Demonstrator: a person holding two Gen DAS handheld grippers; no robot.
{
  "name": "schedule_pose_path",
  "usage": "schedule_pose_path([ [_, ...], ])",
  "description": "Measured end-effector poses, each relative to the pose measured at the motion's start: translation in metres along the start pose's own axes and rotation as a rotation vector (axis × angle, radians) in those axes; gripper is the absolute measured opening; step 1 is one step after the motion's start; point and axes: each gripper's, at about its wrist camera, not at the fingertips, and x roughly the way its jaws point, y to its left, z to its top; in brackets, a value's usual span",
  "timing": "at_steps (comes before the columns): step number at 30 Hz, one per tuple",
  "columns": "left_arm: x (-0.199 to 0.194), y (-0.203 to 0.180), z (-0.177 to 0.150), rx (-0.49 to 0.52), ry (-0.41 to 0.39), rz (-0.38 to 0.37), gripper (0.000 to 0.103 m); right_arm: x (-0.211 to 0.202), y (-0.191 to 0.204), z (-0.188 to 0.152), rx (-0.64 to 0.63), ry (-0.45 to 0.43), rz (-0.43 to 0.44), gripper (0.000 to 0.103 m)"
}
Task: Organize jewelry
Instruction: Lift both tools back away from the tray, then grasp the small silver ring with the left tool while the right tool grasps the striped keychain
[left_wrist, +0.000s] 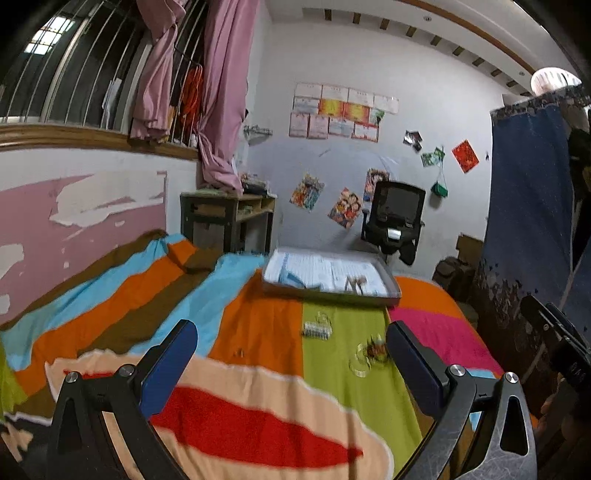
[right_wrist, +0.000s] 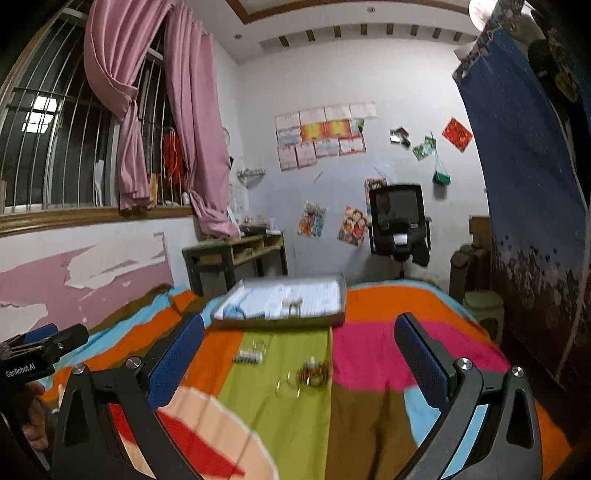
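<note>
Nearest the cameras, the left gripper and the right gripper both hang above the bed with their blue-padded jaws spread wide and nothing between them; neither touches any jewelry, so I judge the task to be at its approach stage, before a first pick. Beneath them lies the striped bedspread in orange, sky blue, lime green, pink and brown cloth, with a peach and red patch closest to the lenses. On the lime green stripe, just ahead of the grippers, sit the loose pieces: a clear, glassy ring-shaped bangle touching a small tangled cluster of reddish-brown and gold trinkets, and a little farther on a short row of pale beads or a clip beside another faint clear loop. Motion blur keeps me from telling exactly what each piece is. Beyond them, at the far end of the green stripe, rests the shallow grey rectangular tray lined with white paper, which already holds a small metallic item and something pale blue. The next move probably calls for lowering one gripper over the nearest piece, centring it between the jaws and pinching gently, since these things are small, slippery and lie on soft cloth that may bunch up, then carrying it forward to the tray.
</note>
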Motion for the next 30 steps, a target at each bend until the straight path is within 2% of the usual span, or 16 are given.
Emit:
schedule_pose_path([
  [7, 0.048, 0.018, 0.036, -0.011, -0.019, 0.023, 0.103, 0.047, 0.008, 0.036, -0.028, -0.068, 0.020, 0.102],
  [13, 0.102, 0.046, 0.051, -0.017, 0.012, 0.059, 0.103, 0.112, 0.024, 0.034, -0.001, -0.052, 0.058, 0.102],
  [17, 0.142, 0.067, 0.050, 0.010, 0.026, 0.067, 0.103, 0.161, 0.039, 0.011, 0.033, 0.004, 0.072, 0.102],
  [21, 0.189, 0.092, 0.035, 0.004, 0.108, 0.045, 0.103, 0.210, 0.054, -0.028, 0.074, 0.104, 0.077, 0.101],
  [25, 0.230, 0.118, 0.004, -0.035, 0.216, 0.031, 0.103, 0.245, 0.069, -0.071, 0.054, 0.208, 0.077, 0.101],
  [30, 0.263, 0.133, -0.038, -0.045, 0.316, 0.030, 0.103, 0.275, 0.079, -0.111, 0.009, 0.315, 0.081, 0.101],
])
